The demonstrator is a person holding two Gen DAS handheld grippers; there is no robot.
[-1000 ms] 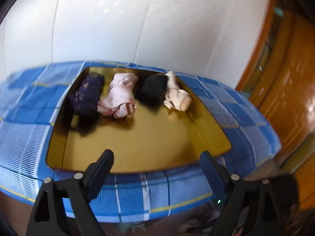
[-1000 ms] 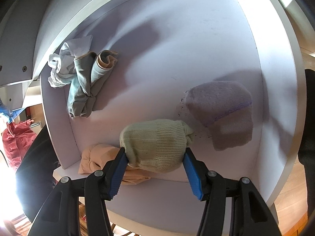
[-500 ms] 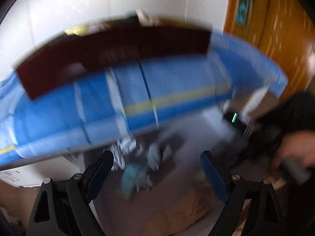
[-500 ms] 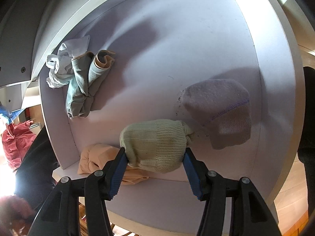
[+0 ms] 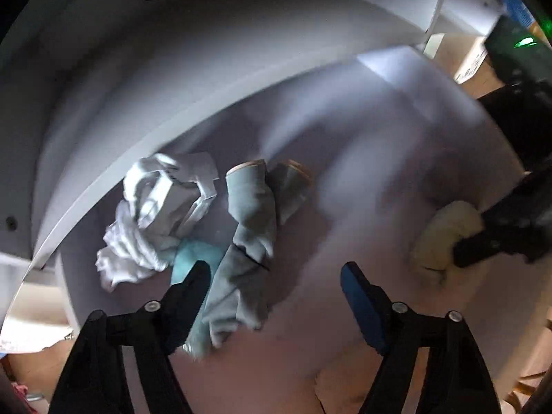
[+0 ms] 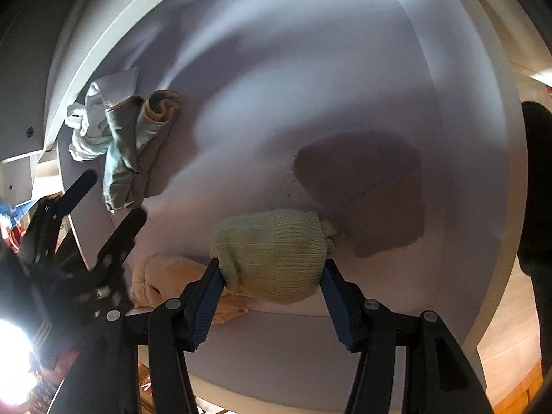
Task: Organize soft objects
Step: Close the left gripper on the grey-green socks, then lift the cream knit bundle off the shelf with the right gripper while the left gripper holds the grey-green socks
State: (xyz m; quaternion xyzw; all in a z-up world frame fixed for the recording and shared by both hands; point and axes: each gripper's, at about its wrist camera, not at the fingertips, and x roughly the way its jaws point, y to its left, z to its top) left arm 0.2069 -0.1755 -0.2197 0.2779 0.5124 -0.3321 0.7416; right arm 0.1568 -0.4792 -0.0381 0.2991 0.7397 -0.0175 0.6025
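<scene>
While both grippers point steeply down, the white shelf (image 6: 345,69) fills both views, a pale board with a raised wall along its far left edge. On it, toward the left rear corner, lies a heap of grey-green cloth (image 5: 248,227) with a crumpled white rag (image 5: 155,214) touching it on the left and a bit of teal fabric (image 5: 193,255) under both. A mauve sock (image 6: 365,189) lies flat in shadow, just right of the green knit bundle (image 6: 272,252). A peach bundle (image 6: 165,279) rests at the front edge, touching the green one on its left.

The right gripper (image 6: 272,293) pinches the green knit bundle, its blue pads pressed against both sides. The left gripper (image 5: 276,276) has just been closing; its jaws stand apart, nothing gripped, the left finger over the grey-green cloth, the right over bare shelf.
</scene>
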